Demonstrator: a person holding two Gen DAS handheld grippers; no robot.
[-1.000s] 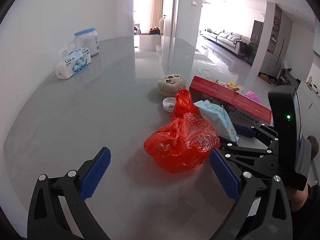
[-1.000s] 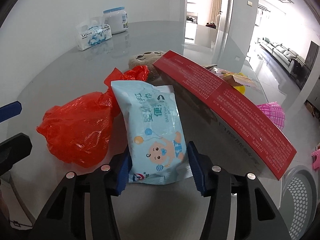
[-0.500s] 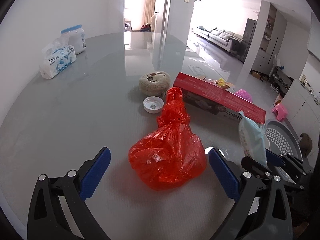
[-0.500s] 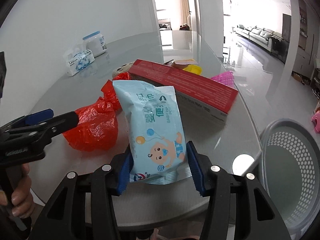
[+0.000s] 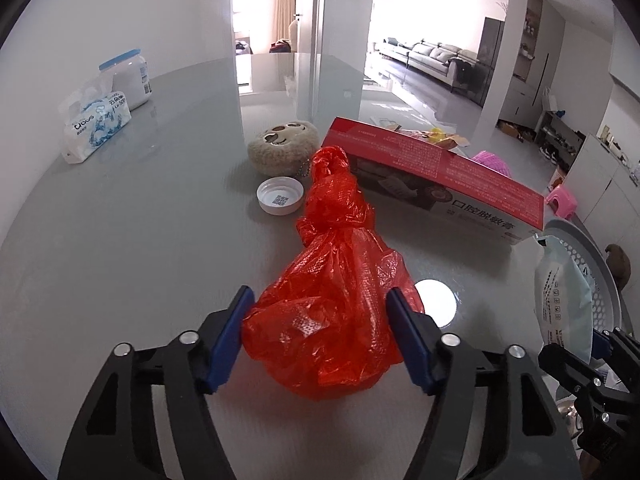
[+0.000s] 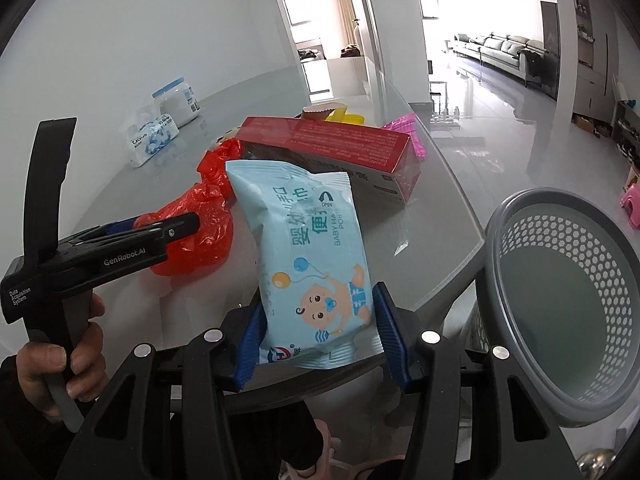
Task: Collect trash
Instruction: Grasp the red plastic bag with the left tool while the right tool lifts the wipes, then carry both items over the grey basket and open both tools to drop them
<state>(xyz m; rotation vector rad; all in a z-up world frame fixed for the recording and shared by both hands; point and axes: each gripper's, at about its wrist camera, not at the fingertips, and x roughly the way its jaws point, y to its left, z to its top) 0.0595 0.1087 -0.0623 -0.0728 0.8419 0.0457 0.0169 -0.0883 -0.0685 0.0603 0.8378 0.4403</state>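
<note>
A crumpled red plastic bag [image 5: 332, 304] lies on the grey glass table [image 5: 120, 240]. My left gripper [image 5: 320, 332] has its blue pads against both sides of the bag's near end. My right gripper [image 6: 316, 340] is shut on a light blue baby wipes pack [image 6: 308, 256] and holds it upright past the table's near edge, left of a grey perforated bin [image 6: 560, 320]. The pack [image 5: 564, 300] and bin [image 5: 588, 264] also show at the right of the left wrist view. The bag [image 6: 200, 224] and left gripper [image 6: 132, 240] show in the right wrist view.
A long red box [image 5: 432, 176] lies behind the bag, with a white cap [image 5: 280, 196] and a round plush toy [image 5: 282, 148] to its left. A tissue pack [image 5: 94, 124] and white jar [image 5: 130, 76] stand far left. A pink stool [image 5: 562, 202] is on the floor.
My left gripper moved in and closed from wide open onto the red bag. My right gripper carried the wipes pack off the table toward the grey bin.
</note>
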